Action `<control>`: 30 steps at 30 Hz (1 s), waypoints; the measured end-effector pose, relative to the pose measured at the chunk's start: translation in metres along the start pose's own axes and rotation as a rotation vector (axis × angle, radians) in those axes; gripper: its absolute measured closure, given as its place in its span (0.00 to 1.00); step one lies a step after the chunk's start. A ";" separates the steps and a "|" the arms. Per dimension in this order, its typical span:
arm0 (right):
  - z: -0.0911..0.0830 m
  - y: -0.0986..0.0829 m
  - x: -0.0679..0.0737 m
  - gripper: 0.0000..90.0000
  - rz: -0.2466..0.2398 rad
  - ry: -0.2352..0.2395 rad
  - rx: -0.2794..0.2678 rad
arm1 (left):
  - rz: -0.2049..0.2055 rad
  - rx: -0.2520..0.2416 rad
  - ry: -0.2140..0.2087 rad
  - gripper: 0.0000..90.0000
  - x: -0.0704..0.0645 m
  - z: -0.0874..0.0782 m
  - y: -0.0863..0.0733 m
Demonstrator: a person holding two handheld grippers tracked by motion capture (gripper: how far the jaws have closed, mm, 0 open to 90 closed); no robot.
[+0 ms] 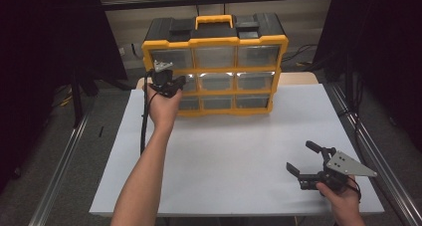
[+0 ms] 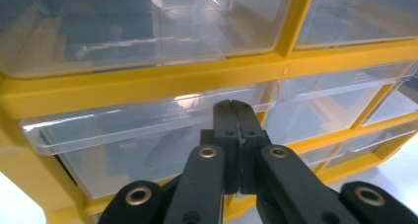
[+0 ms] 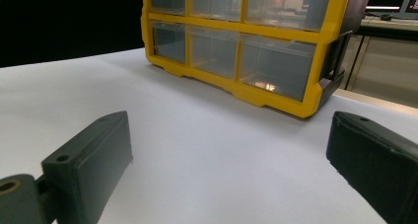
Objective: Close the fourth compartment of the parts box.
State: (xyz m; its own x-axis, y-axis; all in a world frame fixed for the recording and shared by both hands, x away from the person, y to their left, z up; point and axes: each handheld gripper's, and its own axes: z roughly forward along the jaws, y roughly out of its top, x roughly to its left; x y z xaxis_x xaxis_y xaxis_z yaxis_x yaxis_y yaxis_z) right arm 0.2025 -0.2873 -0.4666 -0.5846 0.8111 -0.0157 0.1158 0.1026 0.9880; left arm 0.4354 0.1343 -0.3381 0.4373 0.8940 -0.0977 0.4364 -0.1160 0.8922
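A yellow and black drawer organizer (image 1: 215, 70) with several clear drawers stands at the back of the white table (image 1: 234, 151). My left gripper (image 1: 174, 81) is raised at its left column, level with the middle row. In the left gripper view my left gripper (image 2: 234, 108) has its jaws pressed together, tips right at the top lip of the middle-left drawer (image 2: 123, 135), which sits slightly out of the frame. I see nothing held between them. My right gripper (image 1: 301, 156) rests low at the front right, open and empty (image 3: 226, 140), facing the organizer (image 3: 256, 93).
Metal rails run along both sides of the table, and dark curtains hang left and right. The organizer's orange handle (image 1: 214, 21) is on top. Wide bare white surface lies between the organizer and the front edge.
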 end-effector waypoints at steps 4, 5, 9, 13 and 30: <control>-0.001 0.000 0.000 0.03 0.004 -0.003 0.002 | -0.002 0.000 -0.002 0.99 0.000 -0.001 0.000; -0.001 0.000 0.000 0.03 0.002 -0.001 0.002 | -0.004 -0.001 0.000 0.98 0.000 -0.001 -0.001; -0.001 0.000 0.000 0.03 0.003 -0.001 0.000 | -0.005 -0.001 -0.006 0.93 0.000 -0.002 -0.002; -0.001 0.000 0.000 0.03 0.003 -0.006 0.003 | -0.012 -0.009 -0.008 0.86 0.001 -0.004 -0.004; -0.001 0.000 0.000 0.04 0.000 -0.005 0.003 | -0.011 -0.029 -0.043 0.57 0.003 -0.013 -0.013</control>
State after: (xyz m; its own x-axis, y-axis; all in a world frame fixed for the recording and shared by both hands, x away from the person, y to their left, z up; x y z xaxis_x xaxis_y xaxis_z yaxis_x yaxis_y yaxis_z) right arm 0.2019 -0.2882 -0.4663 -0.5809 0.8138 -0.0161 0.1184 0.1041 0.9875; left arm 0.4210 0.1439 -0.3443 0.4658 0.8759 -0.1259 0.4188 -0.0929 0.9033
